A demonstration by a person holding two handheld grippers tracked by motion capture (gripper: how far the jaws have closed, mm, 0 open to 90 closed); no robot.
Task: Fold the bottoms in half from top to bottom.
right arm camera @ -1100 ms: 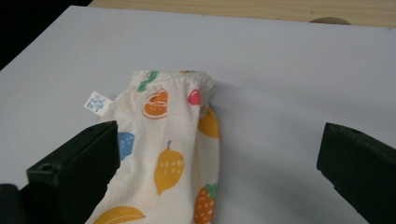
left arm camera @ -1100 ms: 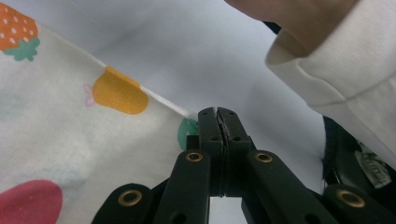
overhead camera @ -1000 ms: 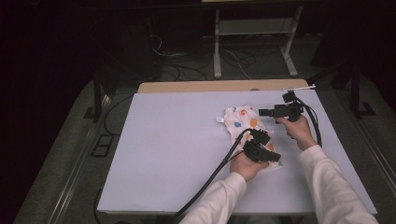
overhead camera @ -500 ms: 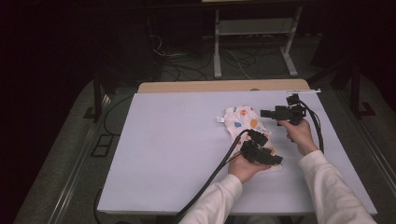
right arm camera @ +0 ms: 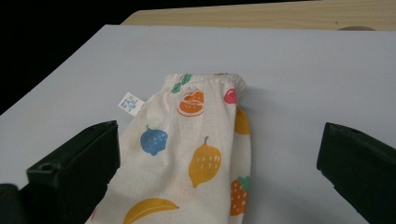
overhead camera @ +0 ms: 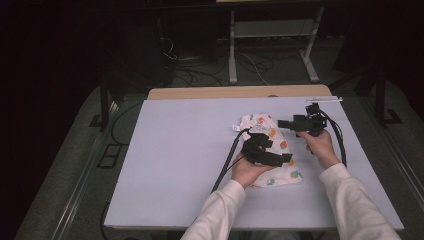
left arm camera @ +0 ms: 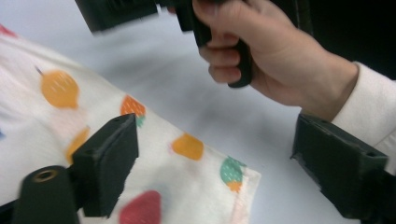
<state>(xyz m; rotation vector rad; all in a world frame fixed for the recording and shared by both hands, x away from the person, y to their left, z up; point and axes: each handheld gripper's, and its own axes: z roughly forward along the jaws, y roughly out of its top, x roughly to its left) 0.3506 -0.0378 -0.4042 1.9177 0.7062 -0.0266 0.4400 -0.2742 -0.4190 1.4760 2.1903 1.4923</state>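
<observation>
Lifting off the cloth (overhead camera: 270, 150), the left gripper (overhead camera: 272, 157) had just opened its jaws wide, and nothing was held between them. The fruit-print cloth lay flat on the white table (overhead camera: 175, 165), below that gripper. Just beside the cloth's far end, the right gripper (overhead camera: 287, 123) hovered with jaws wide and empty.

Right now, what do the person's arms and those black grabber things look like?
Both arms wear long white sleeves. Each hand holds a black, blocky tool: the left gripper and the right gripper. Each has two chunky, squared black jaws, and a black cable trails from the left one, another from the right.
</observation>
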